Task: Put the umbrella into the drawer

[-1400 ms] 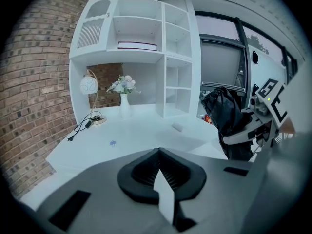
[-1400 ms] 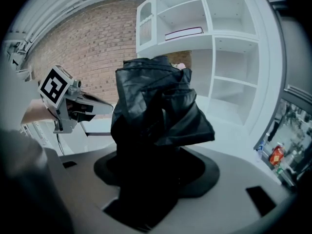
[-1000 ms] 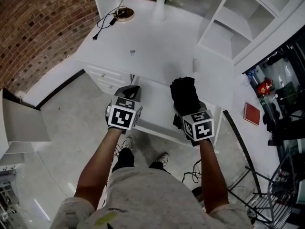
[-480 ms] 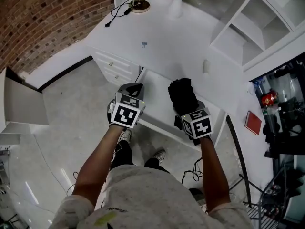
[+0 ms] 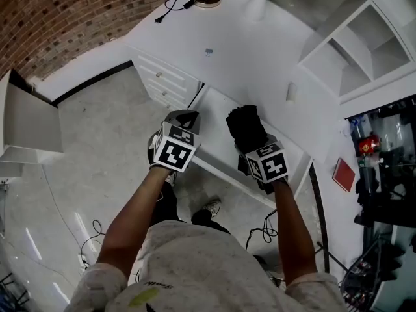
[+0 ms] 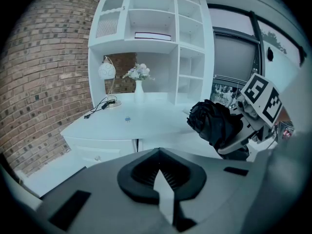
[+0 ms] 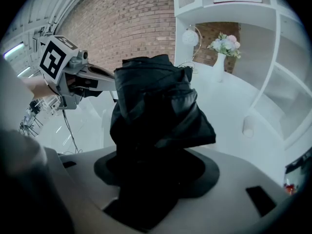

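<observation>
**Umbrella over the open drawer, not yet in**

You're gripping the folded black umbrella [image 5: 246,126] in the right gripper [image 7: 156,172], jaws clenched on its lower end. Most of the bundle is sticking out past the jaws, toward the tabletop [image 5: 240,57]. From the head view it's hanging above the pulled-out white drawer [image 5: 216,130], clear of the drawer floor as far as I can tell.

The left gripper [image 5: 186,117] is empty, jaws together, sitting just beside the drawer's left front corner.

Risks from here, as I'm reading it:
- You're clamping mostly loose canopy fabric. If the folds are sliding over the shaft, the umbrella could be slipping or rotating in the jaws while you lower it.
- The free end is pointing at the tabletop edge above the drawer. Going in flat and forward, it's likely snagging on that edge or jamming under it.
- Letting go from this height, it could be landing across the drawer rim and rolling out to the floor.
- The left gripper is close enough to nudge the drawer while you're working.

Drawer depth versus umbrella length: can't judge from here.
</observation>
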Available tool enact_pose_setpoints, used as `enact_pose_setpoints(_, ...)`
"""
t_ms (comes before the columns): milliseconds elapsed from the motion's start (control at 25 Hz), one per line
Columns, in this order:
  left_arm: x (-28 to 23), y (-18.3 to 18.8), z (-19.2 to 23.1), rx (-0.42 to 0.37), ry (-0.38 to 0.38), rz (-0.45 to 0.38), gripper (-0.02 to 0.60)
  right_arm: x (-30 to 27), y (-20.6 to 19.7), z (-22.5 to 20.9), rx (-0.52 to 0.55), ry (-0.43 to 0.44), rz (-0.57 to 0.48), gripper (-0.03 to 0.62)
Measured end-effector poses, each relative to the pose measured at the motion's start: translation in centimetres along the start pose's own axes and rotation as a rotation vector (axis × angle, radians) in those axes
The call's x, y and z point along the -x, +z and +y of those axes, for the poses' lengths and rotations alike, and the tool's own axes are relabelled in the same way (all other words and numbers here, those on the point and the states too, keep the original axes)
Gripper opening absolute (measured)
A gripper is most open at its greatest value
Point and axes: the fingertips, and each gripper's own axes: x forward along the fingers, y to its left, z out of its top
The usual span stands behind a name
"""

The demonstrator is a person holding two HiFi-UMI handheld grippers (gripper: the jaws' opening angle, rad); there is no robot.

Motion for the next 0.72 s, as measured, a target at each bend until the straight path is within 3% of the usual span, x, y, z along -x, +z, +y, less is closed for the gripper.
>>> enact_pose_setpoints(360, -0.7, -1.7, 1.6, 0.058, 0.013, 0.011, -0.003, -2.9, -1.1, 1.0, 0.022, 0.067, 0.114, 0.252)
enact_pose_setpoints(720, -1.7, -2.8, 2.6, 0.059, 0.014, 0.014, -0.003, -5.8, -2.0, 2.1, 0.035, 0.115, 0.193, 0.252)
